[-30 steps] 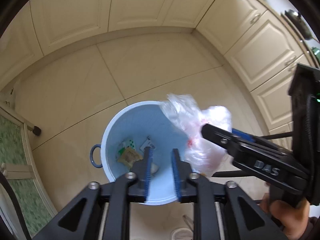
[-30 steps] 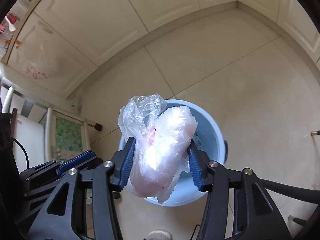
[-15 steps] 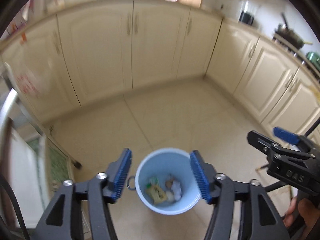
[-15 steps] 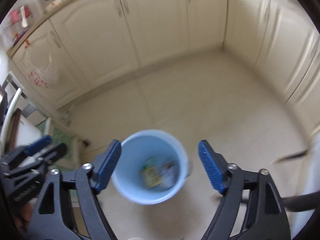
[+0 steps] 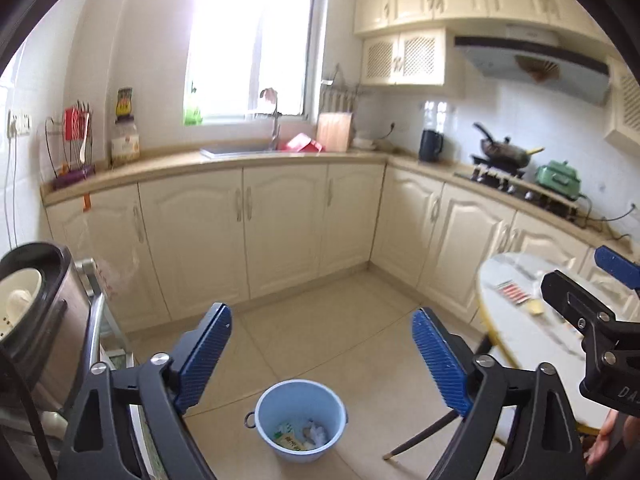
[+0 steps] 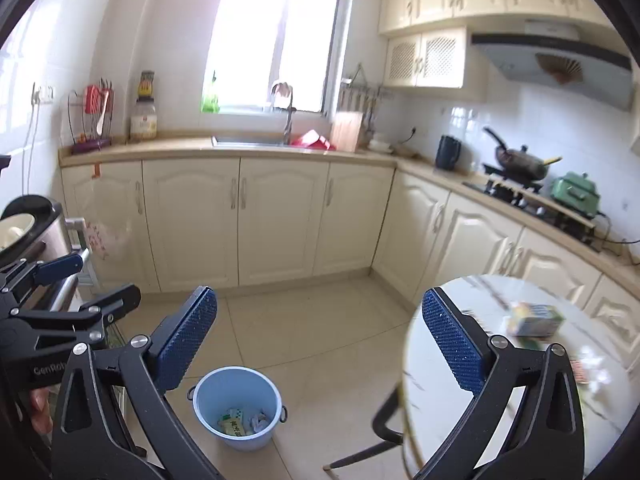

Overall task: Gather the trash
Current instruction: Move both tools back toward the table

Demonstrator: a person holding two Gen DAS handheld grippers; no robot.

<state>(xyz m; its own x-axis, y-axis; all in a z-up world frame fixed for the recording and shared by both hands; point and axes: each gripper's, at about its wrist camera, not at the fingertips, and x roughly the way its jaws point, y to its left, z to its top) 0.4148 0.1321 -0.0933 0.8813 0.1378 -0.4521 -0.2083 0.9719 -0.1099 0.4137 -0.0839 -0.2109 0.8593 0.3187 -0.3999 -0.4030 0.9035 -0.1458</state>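
Both wrist cameras looked from standing height, tilted slightly down, across the floor toward the far sink counter (image 5: 256, 160) (well apart from it). They shared the blue bin (image 5: 301, 420) and the round table (image 6: 448, 380) at right.

Light-blue bucket (image 5: 301, 420) upright on tiled floor, holding yellow-green packet (image 5: 289, 437) and crumpled white scraps (image 5: 317, 432).

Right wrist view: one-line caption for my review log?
Open right gripper above blue bin holding trash, beside round table with leftover wrappers.
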